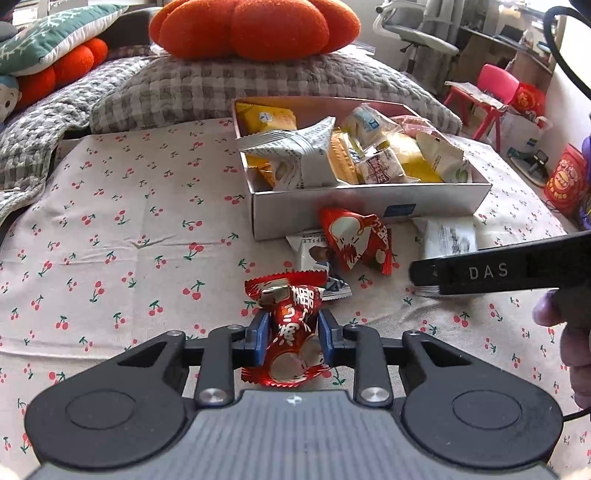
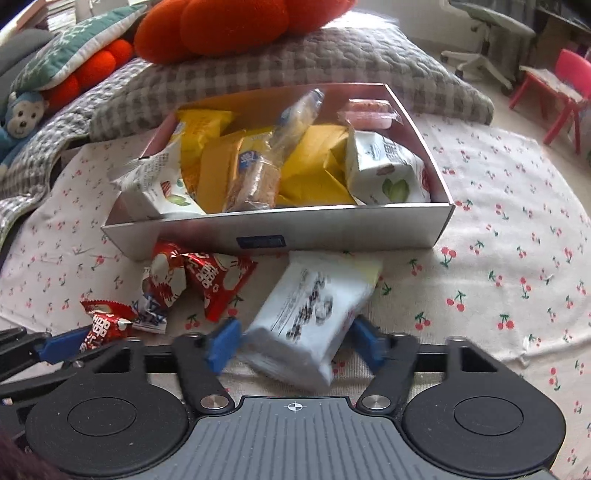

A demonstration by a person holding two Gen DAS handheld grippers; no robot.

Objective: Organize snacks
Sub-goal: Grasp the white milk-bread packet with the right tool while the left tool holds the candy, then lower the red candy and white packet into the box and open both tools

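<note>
My left gripper (image 1: 291, 334) is shut on a red foil snack packet (image 1: 290, 325), just above the cherry-print cloth. It also shows in the right wrist view (image 2: 103, 326) at the left. My right gripper (image 2: 293, 341) is open, its blue fingers (image 2: 221, 343) on either side of a white snack pack (image 2: 310, 314) lying on the cloth. A grey cardboard box (image 2: 332, 230) full of snacks stands just beyond. A second red packet (image 2: 207, 277) and a small white-blue packet (image 2: 151, 314) lie in front of the box.
A grey checked quilt (image 2: 295, 62) with an orange cushion (image 2: 229, 26) lies behind the box. Pillows and a blue monkey toy (image 2: 18, 118) sit at the far left. A pink chair (image 2: 561, 85) stands off the bed at right.
</note>
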